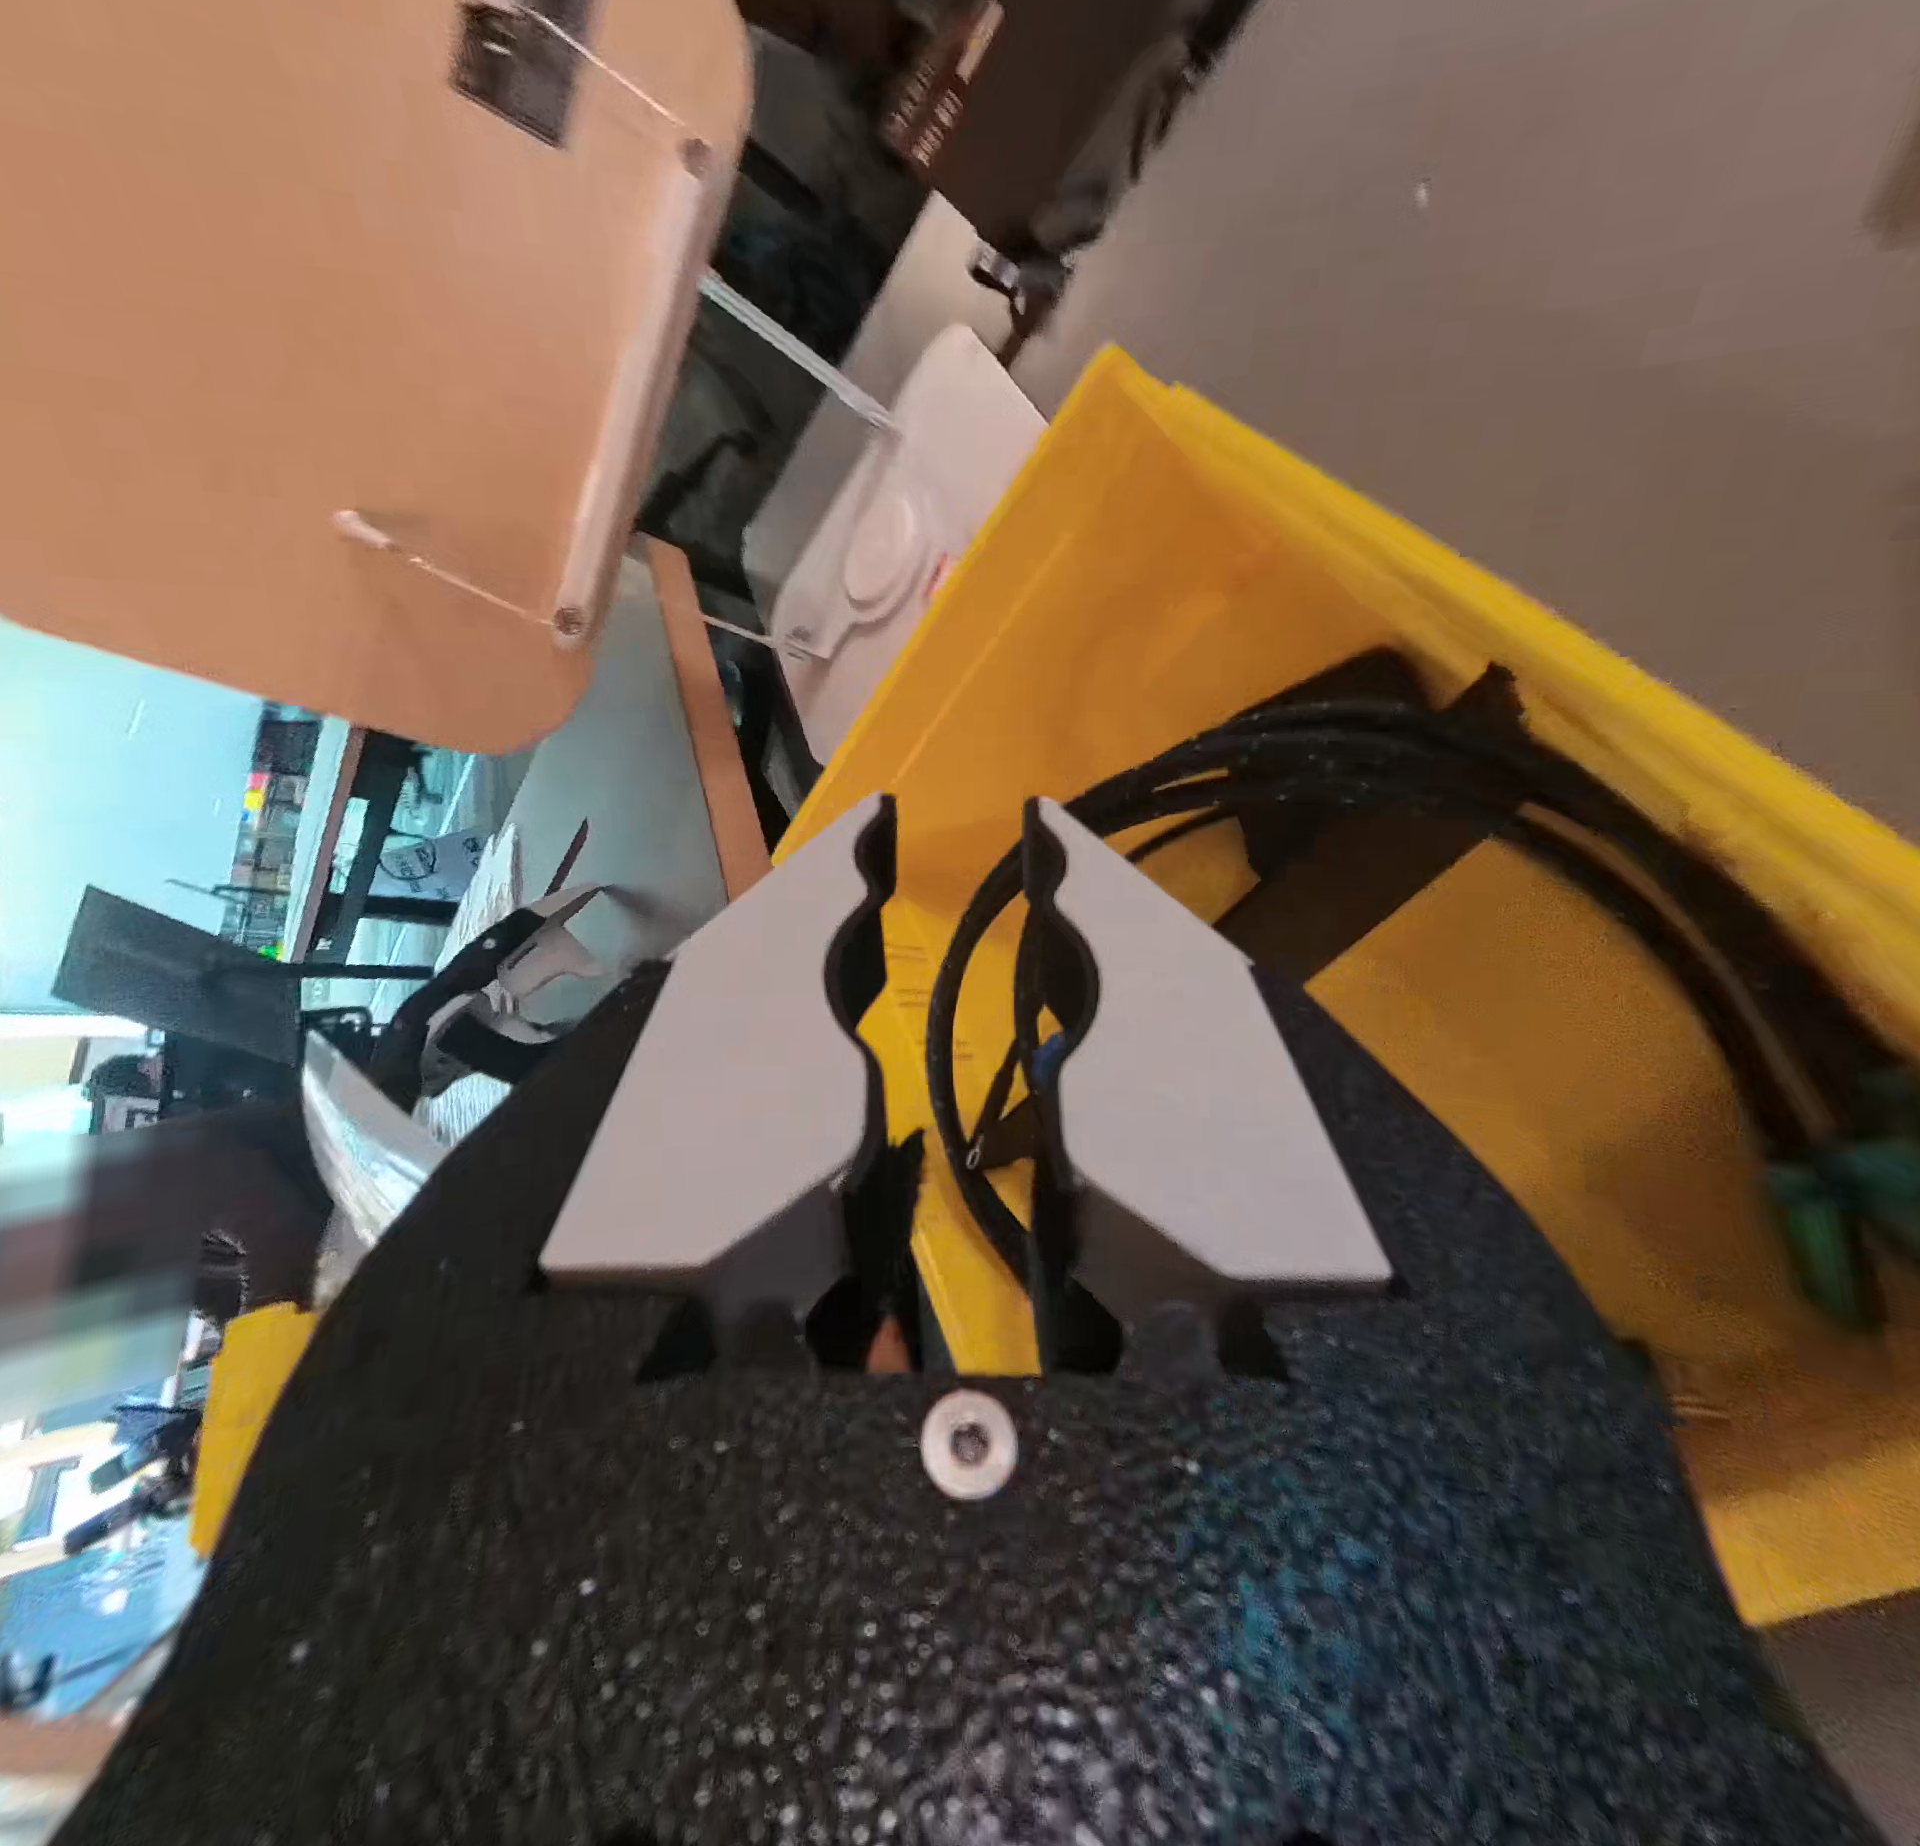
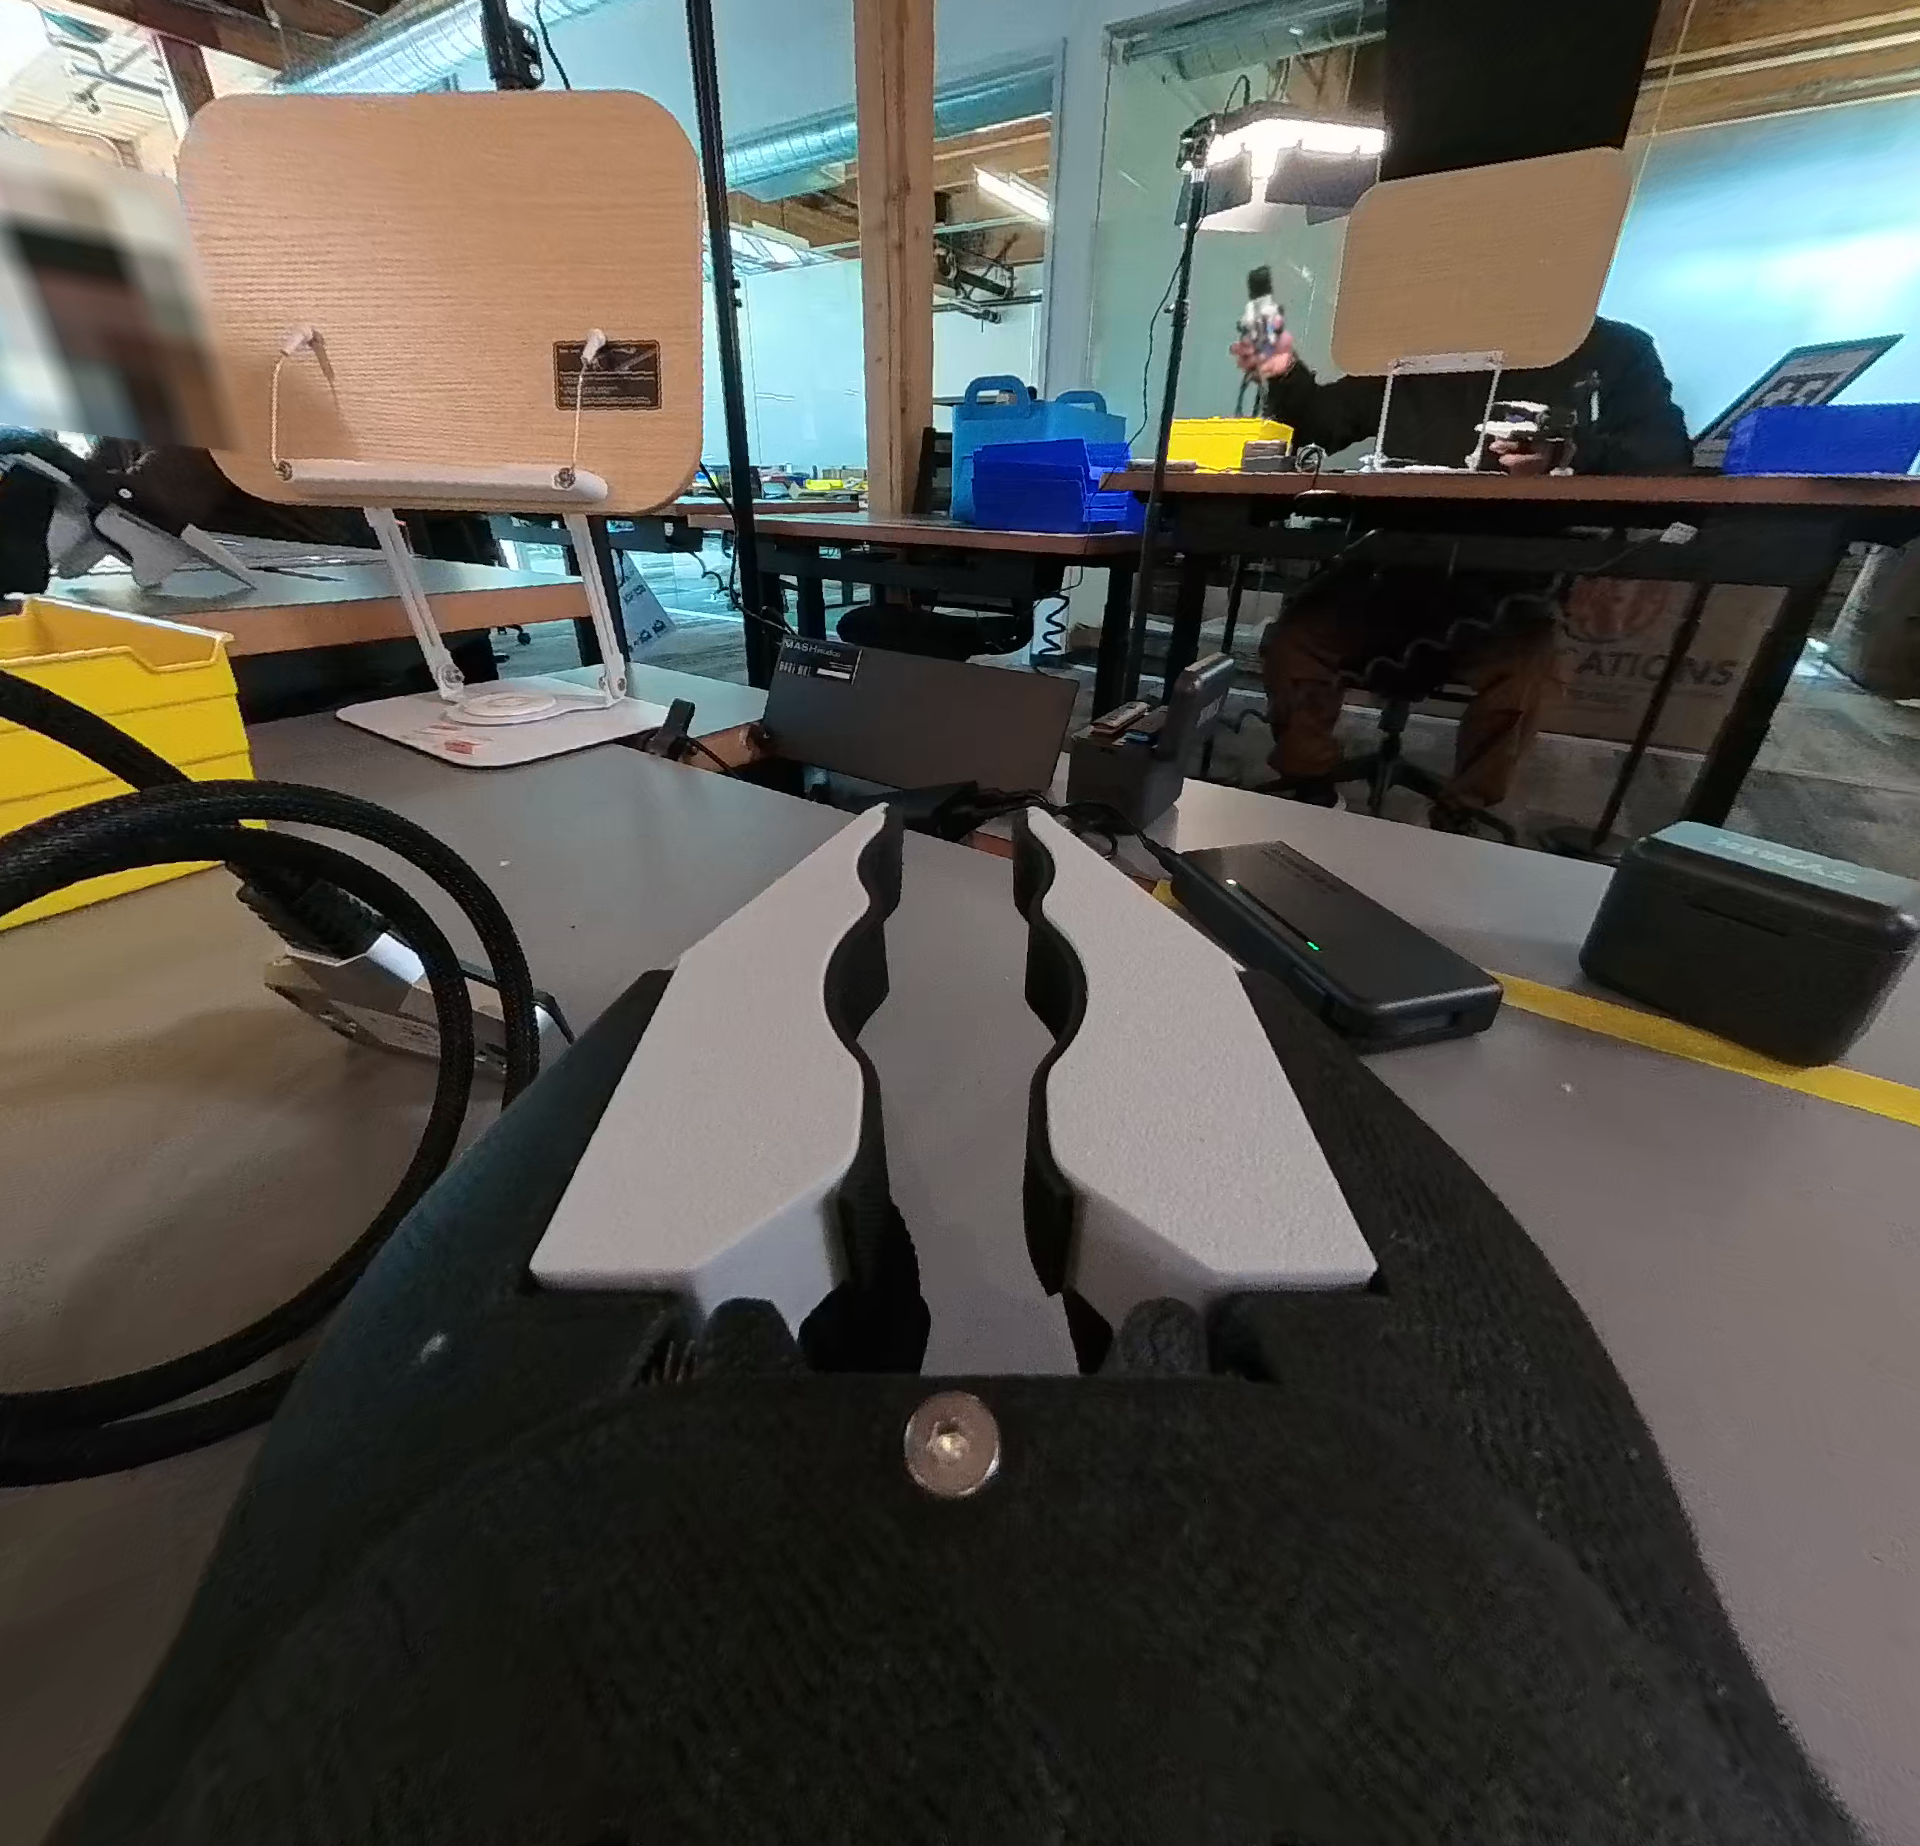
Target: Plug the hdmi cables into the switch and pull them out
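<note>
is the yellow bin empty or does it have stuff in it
Not empty. The left wrist view shows the yellow bin holding a bundle of black cables, with green pieces at one end.

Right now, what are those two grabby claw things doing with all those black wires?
A person holds a gripper in each hand. The left gripper hangs open over a yellow bin full of coiled black cables, and a thin black cable loops between its fingers, not clamped. The right gripper is open and empty, low over the grey table. A thick braided cable with a silver plug lies to its left. Nothing looks plugged in by either gripper yet.
</note>
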A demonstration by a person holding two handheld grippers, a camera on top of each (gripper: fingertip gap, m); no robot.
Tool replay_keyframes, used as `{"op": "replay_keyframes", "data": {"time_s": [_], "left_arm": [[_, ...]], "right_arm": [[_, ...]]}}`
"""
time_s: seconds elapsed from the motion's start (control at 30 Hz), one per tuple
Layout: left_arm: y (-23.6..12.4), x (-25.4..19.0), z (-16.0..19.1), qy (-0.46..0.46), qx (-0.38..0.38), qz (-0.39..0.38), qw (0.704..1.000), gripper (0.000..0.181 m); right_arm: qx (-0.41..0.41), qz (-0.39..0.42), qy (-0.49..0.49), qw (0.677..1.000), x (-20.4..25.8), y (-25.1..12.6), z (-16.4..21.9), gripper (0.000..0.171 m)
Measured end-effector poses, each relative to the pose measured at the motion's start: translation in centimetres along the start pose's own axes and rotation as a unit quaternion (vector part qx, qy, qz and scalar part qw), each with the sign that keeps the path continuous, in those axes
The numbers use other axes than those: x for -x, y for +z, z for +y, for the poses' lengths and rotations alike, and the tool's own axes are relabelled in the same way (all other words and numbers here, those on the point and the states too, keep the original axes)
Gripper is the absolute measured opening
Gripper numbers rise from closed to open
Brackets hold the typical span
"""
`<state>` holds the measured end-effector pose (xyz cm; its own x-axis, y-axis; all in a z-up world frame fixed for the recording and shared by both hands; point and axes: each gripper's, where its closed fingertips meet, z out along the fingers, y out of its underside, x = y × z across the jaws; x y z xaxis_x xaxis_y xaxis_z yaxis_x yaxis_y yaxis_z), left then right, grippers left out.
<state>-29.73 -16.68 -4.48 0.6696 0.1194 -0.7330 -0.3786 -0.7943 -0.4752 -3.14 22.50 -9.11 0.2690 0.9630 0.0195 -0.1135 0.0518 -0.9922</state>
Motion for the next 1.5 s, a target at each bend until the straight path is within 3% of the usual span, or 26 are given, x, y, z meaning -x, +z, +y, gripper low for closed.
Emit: {"op": "replay_keyframes", "data": {"time_s": [0.2,0.43,0.57,0.73,1.0,1.2,1.37,1.5], "left_arm": [[2.3,-2.5,0.4,0.130,0.058,0.098,0.985,0.022],[2.9,-4.1,1.3,0.152,0.093,0.220,0.959,0.032],[3.5,-4.2,2.1,0.166,0.122,0.243,0.948,0.031],[3.7,-4.3,2.2,0.155,0.129,0.256,0.945,0.016],[2.2,-3.6,2.3,0.171,0.142,0.224,0.949,0.008],[-0.1,-2.5,1.6,0.224,0.113,0.119,0.961,0.007],[-5.2,-0.1,-0.6,0.267,0.033,-0.090,0.959,0.005],[-9.9,1.8,-2.2,0.282,-0.016,-0.247,0.927,0.005]], "right_arm": [[0.004,-0.004,-0.001,1.000,0.2,0.1,0.1,0.019],[0.005,-0.005,0.002,1.000,0.2,0.2,0.2,0.019],[0.008,-0.008,-0.001,1.000,0.4,0.3,0.3,0.019],[0.008,-0.008,0.000,1.000,0.4,0.3,0.3,0.019],[0.011,-0.011,0.000,1.000,0.5,0.3,0.4,0.019],[0.010,-0.010,0.005,1.000,0.4,0.3,0.4,0.019],[0.012,-0.013,0.003,1.000,0.6,0.4,0.4,0.018],[0.012,-0.014,0.003,1.000,0.7,0.4,0.4,0.018]]}}
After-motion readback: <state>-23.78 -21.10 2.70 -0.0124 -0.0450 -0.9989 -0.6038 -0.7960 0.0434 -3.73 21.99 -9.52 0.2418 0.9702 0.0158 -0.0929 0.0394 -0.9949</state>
